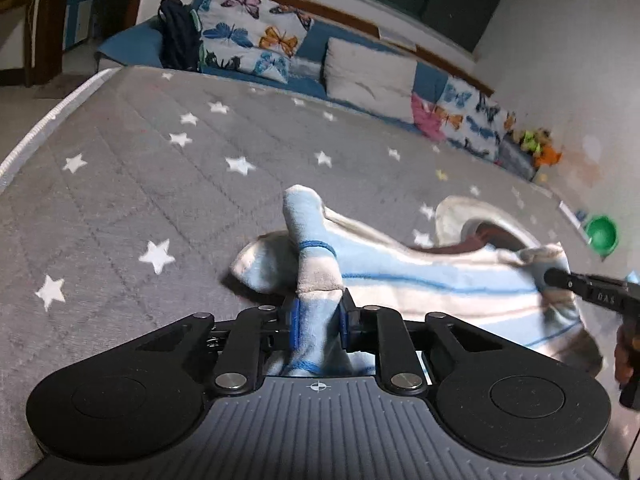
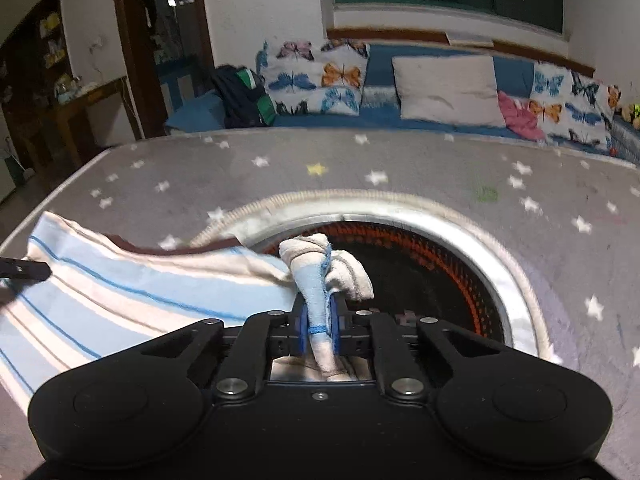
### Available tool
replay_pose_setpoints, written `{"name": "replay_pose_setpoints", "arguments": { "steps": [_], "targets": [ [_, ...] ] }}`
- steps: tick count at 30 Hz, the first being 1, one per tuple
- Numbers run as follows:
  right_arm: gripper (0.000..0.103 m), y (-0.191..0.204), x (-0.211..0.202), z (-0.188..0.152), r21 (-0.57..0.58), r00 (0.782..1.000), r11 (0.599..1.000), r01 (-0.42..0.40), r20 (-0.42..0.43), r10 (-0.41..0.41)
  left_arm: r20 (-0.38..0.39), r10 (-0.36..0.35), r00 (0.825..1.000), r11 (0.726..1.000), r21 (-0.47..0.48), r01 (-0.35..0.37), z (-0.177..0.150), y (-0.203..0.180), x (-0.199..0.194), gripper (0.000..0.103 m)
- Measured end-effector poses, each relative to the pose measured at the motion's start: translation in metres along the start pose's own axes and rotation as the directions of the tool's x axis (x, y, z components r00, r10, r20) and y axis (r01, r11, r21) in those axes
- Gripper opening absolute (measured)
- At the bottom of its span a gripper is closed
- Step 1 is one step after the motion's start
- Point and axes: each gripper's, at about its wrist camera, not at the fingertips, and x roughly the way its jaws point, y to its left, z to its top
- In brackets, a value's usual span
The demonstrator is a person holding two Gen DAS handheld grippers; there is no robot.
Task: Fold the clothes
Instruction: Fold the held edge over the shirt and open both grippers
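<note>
the left gripper (image 1: 318,322) is black plastic with two big round bumps, one on each side of its ribbed grey middle plate. that plate has a little white cross-in-a-circle mark near its front edge. shiny silver screw heads sit on the black link arms just ahead of the plate. its fingers (image 1: 295,326) have blue pads. the right gripper (image 2: 319,326) has the same shape, but its middle part is plain black with one small screw. its blue pads (image 2: 301,330) match. its side has small letters.
</note>
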Motion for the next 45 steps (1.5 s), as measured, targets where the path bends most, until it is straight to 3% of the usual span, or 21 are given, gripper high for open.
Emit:
{"name": "replay_pose_setpoints", "arguments": {
  "steps": [8,15,20,24,28,37,45],
  "targets": [
    [0.012,0.032,-0.017,0.053,-0.082,0.992,0.996,-0.042,0.113,0.051,0.154,-0.009,0.988,0.999,0.038,0.003,0.043,-0.016,-0.036,0.016],
    [0.012,0.042,-0.002,0.092,-0.105,0.981,0.994,-0.011,0.193,0.031,0.247,0.036,0.968,0.996,0.071,-0.056,0.081,-0.021,-0.04,0.017],
    [0.012,0.036,0.02,0.094,-0.085,0.979,0.996,0.028,0.203,-0.01,0.244,0.088,0.966,0.989,0.092,-0.113,0.086,-0.017,-0.013,0.018],
    [0.012,0.028,0.049,0.085,-0.077,0.99,0.996,0.054,0.132,-0.043,0.159,0.124,0.98,0.988,0.072,-0.136,0.078,-0.007,0.016,0.02],
    [0.013,0.025,0.067,0.07,-0.094,0.995,0.992,0.084,0.068,-0.078,0.132,0.166,0.977,0.982,0.074,-0.177,0.068,0.005,0.026,0.023],
    [0.02,0.026,0.041,0.058,-0.099,0.991,0.988,0.116,0.073,-0.109,0.142,0.201,0.969,0.975,0.069,-0.213,0.053,0.018,-0.001,0.044],
    [0.033,0.021,0.012,0.042,-0.092,0.988,0.985,0.144,0.077,-0.137,0.158,0.227,0.961,0.966,0.089,-0.243,0.025,0.014,-0.043,0.06]
  ]
}}
